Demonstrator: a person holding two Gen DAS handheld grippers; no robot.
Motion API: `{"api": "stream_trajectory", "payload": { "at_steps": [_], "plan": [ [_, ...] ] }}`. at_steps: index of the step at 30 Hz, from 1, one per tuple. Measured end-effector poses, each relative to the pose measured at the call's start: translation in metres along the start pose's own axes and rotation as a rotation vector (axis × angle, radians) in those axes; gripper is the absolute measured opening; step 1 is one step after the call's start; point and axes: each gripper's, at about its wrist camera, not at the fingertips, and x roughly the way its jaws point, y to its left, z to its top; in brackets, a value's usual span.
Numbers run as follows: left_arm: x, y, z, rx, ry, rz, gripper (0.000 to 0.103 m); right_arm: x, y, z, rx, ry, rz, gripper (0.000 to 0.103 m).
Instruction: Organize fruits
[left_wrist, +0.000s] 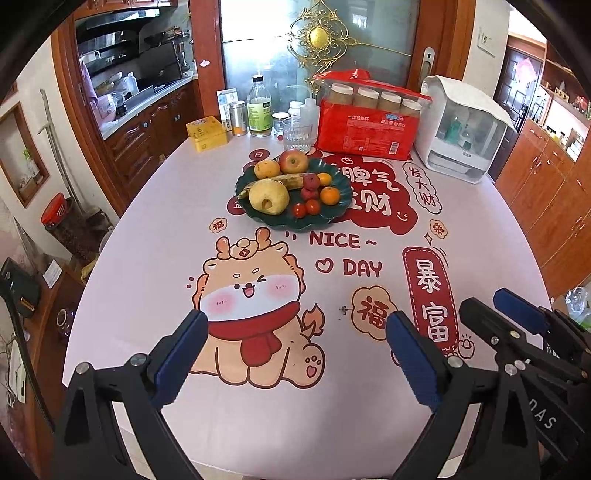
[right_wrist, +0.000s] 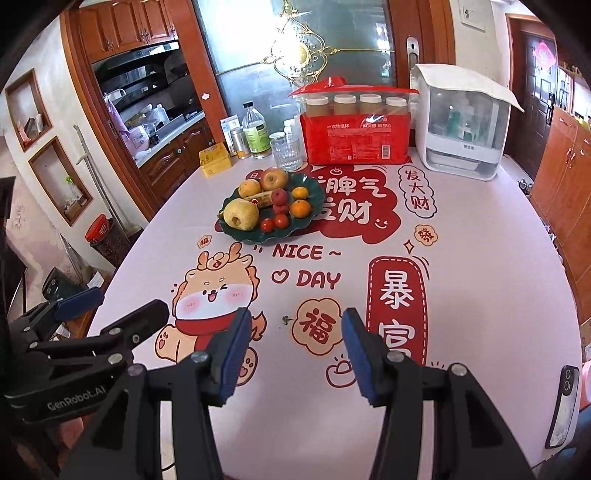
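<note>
A dark green plate (left_wrist: 338, 208) (right_wrist: 312, 216) stands at the middle of the table, far ahead of both grippers. On it lie a large yellow pear (left_wrist: 268, 196) (right_wrist: 241, 214), a red-yellow apple (left_wrist: 293, 161) (right_wrist: 274, 179), a spotted banana (left_wrist: 286, 181), oranges (left_wrist: 330, 195) (right_wrist: 300, 208), small red fruits (left_wrist: 309, 187) and cherry tomatoes (left_wrist: 306, 208) (right_wrist: 274, 222). My left gripper (left_wrist: 295, 354) hangs open over the cartoon dragon print, nothing between its fingers. My right gripper (right_wrist: 291, 356) is open too, over the near table, empty. Each gripper shows at the edge of the other's view.
At the table's back stand a red pack of paper cups (left_wrist: 364, 129) (right_wrist: 354, 138), a glass tumbler (left_wrist: 296, 134) (right_wrist: 286, 155), bottles (left_wrist: 259, 107), a yellow box (left_wrist: 206, 133) and a white appliance (left_wrist: 463, 129) (right_wrist: 461, 122). A phone (right_wrist: 563, 406) lies at the near right edge.
</note>
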Motion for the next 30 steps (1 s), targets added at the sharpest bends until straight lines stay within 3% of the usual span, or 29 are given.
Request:
{"api": "stream_trajectory", "payload": {
  "at_steps": [30],
  "plan": [
    [-0.0012, -0.0013, -0.0001, -0.004, 0.001, 0.004, 0.096, -0.0009, -0.0005, 0.0007, 0.002, -0.005, 0.004, 0.052]
  ]
}}
